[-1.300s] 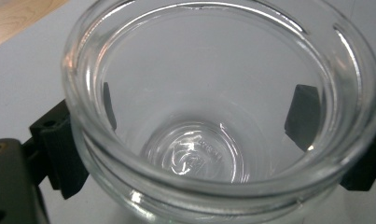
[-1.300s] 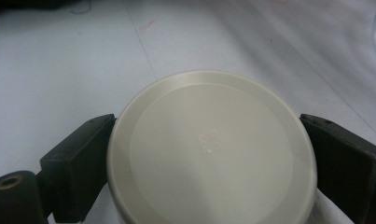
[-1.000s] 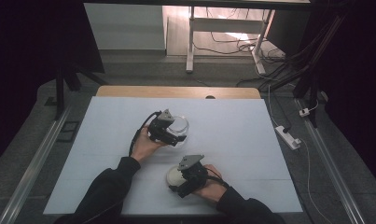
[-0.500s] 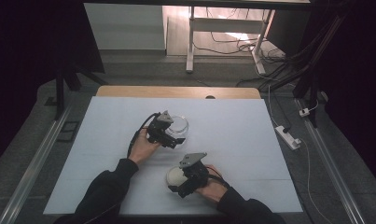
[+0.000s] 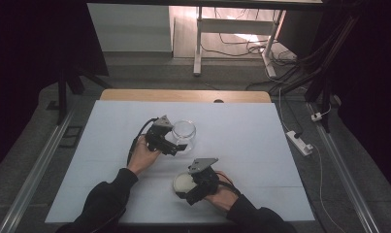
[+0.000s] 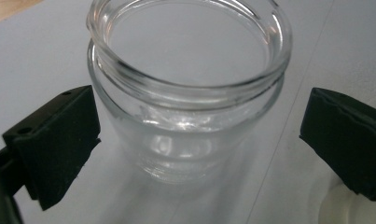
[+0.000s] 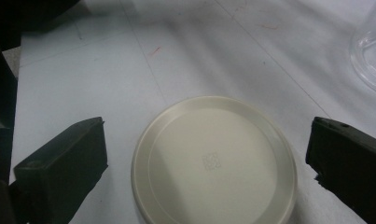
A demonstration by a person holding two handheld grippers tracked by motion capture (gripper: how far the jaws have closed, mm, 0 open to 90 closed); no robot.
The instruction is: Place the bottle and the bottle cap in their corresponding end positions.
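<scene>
Left gripper view shows the left gripper [image 6: 195, 140] spread wide around an upright, lidless glass jar [image 6: 188, 88] on the white table sheet [image 5: 241, 131], jaws not touching it, while the right gripper [image 7: 206, 161] spreads wide around a cream round lid [image 7: 213, 161] lying flat nearby.

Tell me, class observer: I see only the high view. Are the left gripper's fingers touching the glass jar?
Observer: No. In the left gripper view the fingers stand on either side of the jar, with a gap on each side.
Operator: Does the jar hold anything?
Observer: It looks empty, and its mouth has no lid.
Operator: And the right gripper?
Observer: The right gripper is open, and the cream lid lies flat on the white table between its fingers, untouched.
</scene>
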